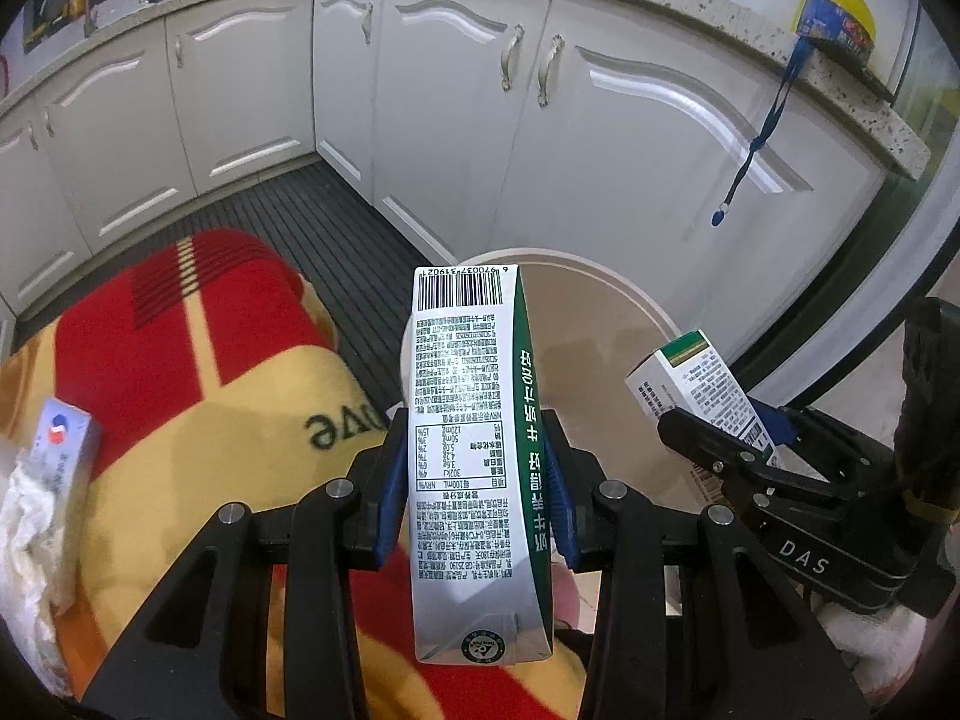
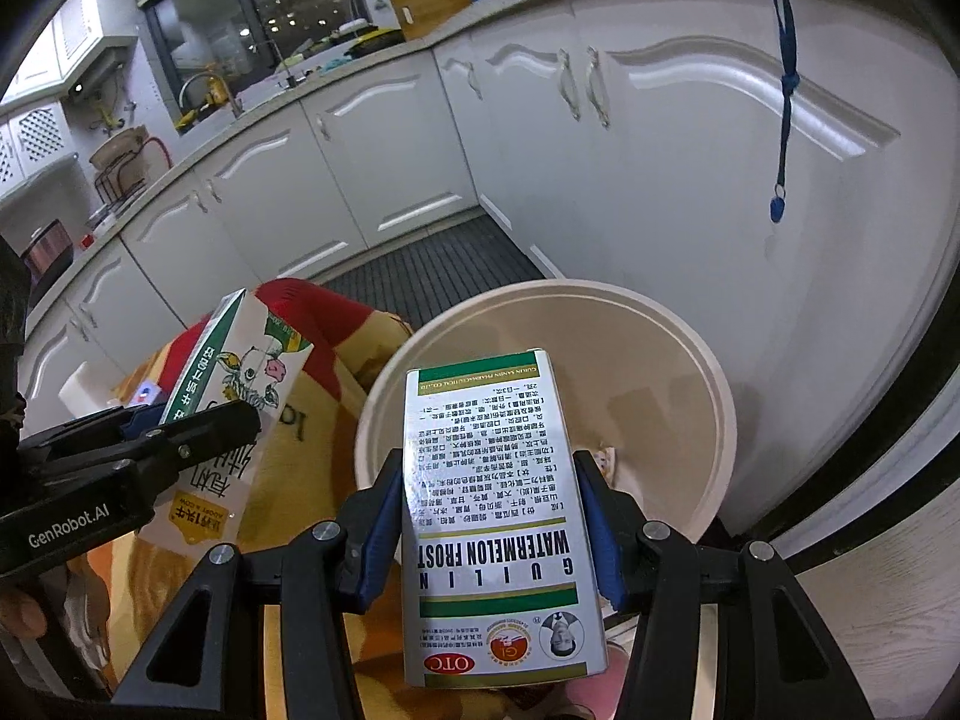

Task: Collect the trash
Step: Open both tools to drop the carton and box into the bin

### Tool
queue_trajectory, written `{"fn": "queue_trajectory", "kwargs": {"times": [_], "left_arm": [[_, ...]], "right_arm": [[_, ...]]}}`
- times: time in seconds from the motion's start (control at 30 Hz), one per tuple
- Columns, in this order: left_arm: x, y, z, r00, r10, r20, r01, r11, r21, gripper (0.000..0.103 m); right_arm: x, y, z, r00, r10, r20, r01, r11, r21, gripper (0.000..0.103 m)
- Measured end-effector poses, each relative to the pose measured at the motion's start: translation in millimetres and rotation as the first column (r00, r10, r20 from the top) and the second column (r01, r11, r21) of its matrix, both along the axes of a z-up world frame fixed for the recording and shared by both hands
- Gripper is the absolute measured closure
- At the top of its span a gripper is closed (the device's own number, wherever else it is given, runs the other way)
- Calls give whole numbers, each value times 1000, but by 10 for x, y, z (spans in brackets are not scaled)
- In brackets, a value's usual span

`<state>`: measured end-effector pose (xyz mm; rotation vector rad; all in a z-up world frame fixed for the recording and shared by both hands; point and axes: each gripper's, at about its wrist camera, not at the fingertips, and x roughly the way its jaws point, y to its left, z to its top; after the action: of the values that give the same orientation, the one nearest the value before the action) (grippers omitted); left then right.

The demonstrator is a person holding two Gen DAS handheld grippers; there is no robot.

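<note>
My left gripper point(image 1: 477, 468) is shut on a white and green milk carton point(image 1: 474, 450), held upright above the blanket at the near rim of a cream round bin point(image 1: 612, 324). My right gripper point(image 2: 489, 516) is shut on a white medicine box point(image 2: 489, 516) printed "Watermelon Frost", held over the near rim of the same bin point(image 2: 678, 360). The right gripper with its box point(image 1: 702, 390) shows at the right of the left wrist view. The left gripper with the carton point(image 2: 240, 384) shows at the left of the right wrist view. The bin's bottom holds a small scrap point(image 2: 606, 459).
A red and yellow blanket point(image 1: 198, 372) covers the surface at left, with a small blue-white box point(image 1: 63, 438) and crumpled white tissue point(image 1: 24, 528) on it. White kitchen cabinets point(image 1: 600, 138) stand behind the bin. A blue lanyard point(image 1: 762, 132) hangs from the counter.
</note>
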<state>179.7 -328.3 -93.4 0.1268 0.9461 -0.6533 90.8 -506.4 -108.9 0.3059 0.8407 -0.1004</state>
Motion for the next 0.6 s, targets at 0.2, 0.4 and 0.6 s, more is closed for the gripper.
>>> {"fn": "queue_trajectory", "kwargs": {"times": [0.2,0.4,0.6], "left_arm": [[70,-111,-111,1000,-2,-19,2,1000,7,66],[148,-231,-201,999,-13,-49,13,1000,-5,66],[247,-287,-323,995,-7,-100,4,1000,-31,62]], "right_arm": [[39,-43,-98,1000,-6,-21,6,1000,1,52],[121,-98,-207,999,-16,-46,16,1000,9,51],[219,-177,-283,997,-47,-63,48,999,20,51]]}}
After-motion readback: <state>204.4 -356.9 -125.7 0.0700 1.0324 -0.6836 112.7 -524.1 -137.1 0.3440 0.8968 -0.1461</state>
